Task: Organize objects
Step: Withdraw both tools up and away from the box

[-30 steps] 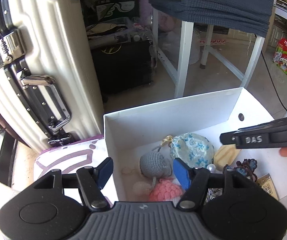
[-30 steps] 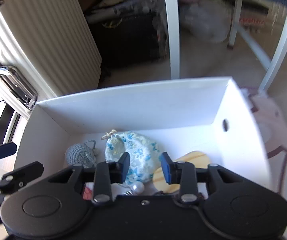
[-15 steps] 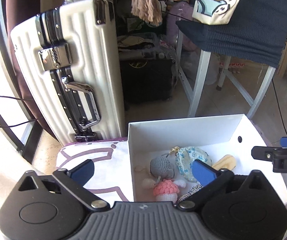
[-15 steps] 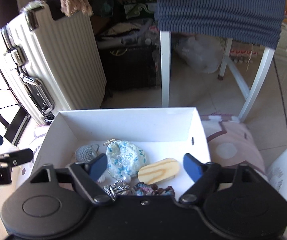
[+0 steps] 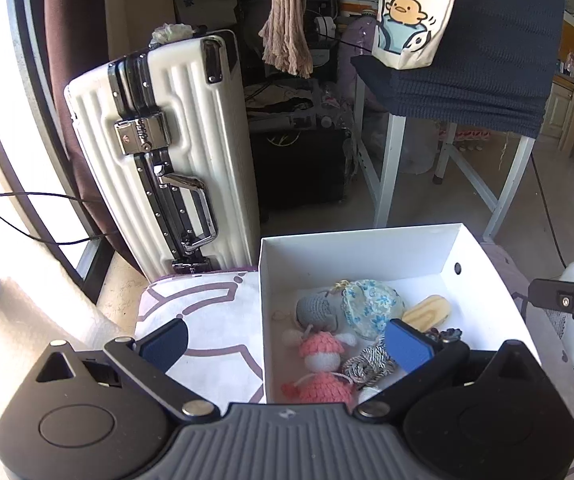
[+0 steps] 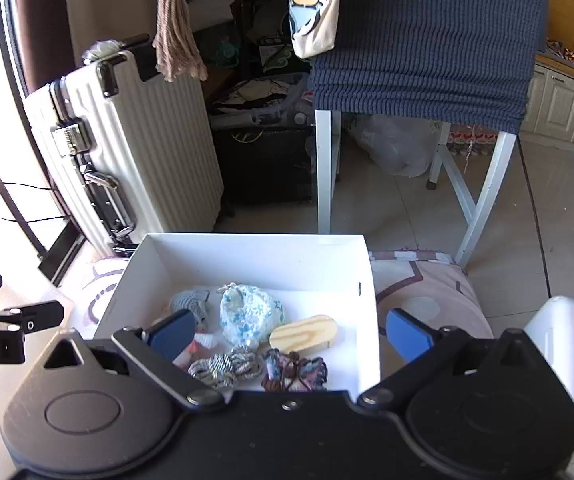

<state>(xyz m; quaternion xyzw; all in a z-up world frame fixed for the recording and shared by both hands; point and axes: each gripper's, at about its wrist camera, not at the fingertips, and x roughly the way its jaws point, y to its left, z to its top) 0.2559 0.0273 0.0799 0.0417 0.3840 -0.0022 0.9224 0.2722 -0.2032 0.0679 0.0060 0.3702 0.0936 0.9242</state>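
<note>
A white box [image 5: 359, 256] [image 6: 255, 260] sits on a patterned mat. It holds a blue floral pouch [image 5: 371, 308] [image 6: 251, 314], a grey crochet piece [image 5: 315, 310], a pink crochet doll [image 5: 323, 364], a wooden oval [image 6: 303, 332], a striped rope knot [image 6: 223, 366] and a dark braided charm [image 6: 295, 370]. My left gripper [image 5: 287, 344] hovers above the box's left wall, open wide and empty. Over the box's near right part, my right gripper [image 6: 289, 334] has its jaws opening, with nothing between them.
A cream hard-shell suitcase [image 5: 159, 152] stands upright behind the box on the left. A white-legged table under a blue cloth [image 6: 427, 40] rises behind, with a black case [image 5: 299, 164] beneath it. A white appliance [image 6: 559, 340] sits at the right. The patterned mat [image 5: 207, 312] extends leftward.
Both grippers have risen and drawn back from the box, so its contents look smaller. Both pairs of jaws have spread from narrow to wide, holding nothing.
</note>
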